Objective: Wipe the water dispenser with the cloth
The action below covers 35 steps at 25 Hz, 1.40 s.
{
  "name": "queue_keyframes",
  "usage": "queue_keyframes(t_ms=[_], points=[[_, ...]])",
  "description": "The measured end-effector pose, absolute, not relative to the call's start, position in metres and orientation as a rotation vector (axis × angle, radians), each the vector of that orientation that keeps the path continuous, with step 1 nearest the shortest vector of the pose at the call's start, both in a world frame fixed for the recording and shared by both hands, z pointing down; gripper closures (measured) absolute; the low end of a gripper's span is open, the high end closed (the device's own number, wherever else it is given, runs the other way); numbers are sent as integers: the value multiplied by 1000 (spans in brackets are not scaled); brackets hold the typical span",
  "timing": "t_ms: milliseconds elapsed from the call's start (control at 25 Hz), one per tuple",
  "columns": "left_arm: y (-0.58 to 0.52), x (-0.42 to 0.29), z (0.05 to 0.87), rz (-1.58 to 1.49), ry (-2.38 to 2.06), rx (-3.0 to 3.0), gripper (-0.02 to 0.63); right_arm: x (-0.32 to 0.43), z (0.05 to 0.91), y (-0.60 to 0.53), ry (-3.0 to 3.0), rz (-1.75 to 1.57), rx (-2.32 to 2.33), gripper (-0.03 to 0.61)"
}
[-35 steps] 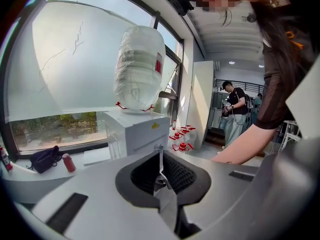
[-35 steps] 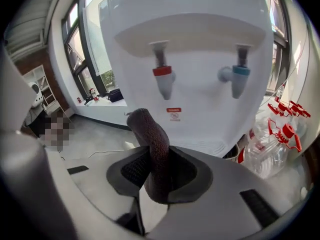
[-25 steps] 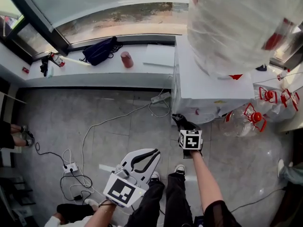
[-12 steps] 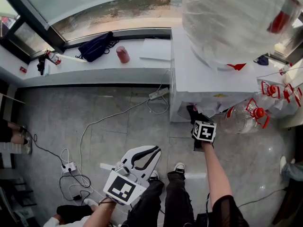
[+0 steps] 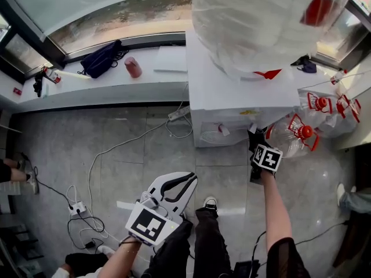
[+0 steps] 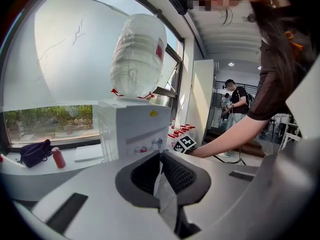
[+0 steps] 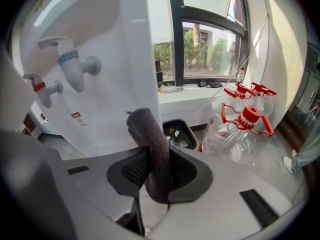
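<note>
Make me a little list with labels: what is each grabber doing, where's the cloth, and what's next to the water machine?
Left gripper: shut, empty, held low, back from the machine
Right gripper: shut on the cloth
Cloth spot: close to the water dispenser front; touching unclear
Beside the machine: clear bottles with red caps

White water dispenser [image 5: 243,100], dark grey cloth [image 7: 155,149], clear bottle [image 5: 285,142] with red cap, grey floor [image 5: 116,155]
</note>
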<state>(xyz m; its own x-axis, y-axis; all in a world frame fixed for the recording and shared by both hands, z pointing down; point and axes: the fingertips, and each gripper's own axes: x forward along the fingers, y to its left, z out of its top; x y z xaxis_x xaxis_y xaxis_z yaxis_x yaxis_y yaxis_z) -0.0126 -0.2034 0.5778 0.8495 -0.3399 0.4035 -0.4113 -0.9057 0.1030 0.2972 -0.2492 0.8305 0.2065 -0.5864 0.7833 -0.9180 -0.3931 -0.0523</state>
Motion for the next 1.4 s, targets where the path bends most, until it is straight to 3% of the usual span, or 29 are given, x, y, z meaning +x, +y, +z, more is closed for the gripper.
queue_keyframes(t_ms=[320, 1000, 1400], points=[[-200, -14, 576, 565, -568, 2853, 592, 287, 833, -231, -1437, 991, 1990, 474], [-194, -85, 605, 591, -724, 2801, 592, 33, 896, -258, -1828, 805, 1434, 474], [-198, -109, 648, 575, -821, 2761, 592, 28, 938, -287, -1777, 858, 1519, 474]])
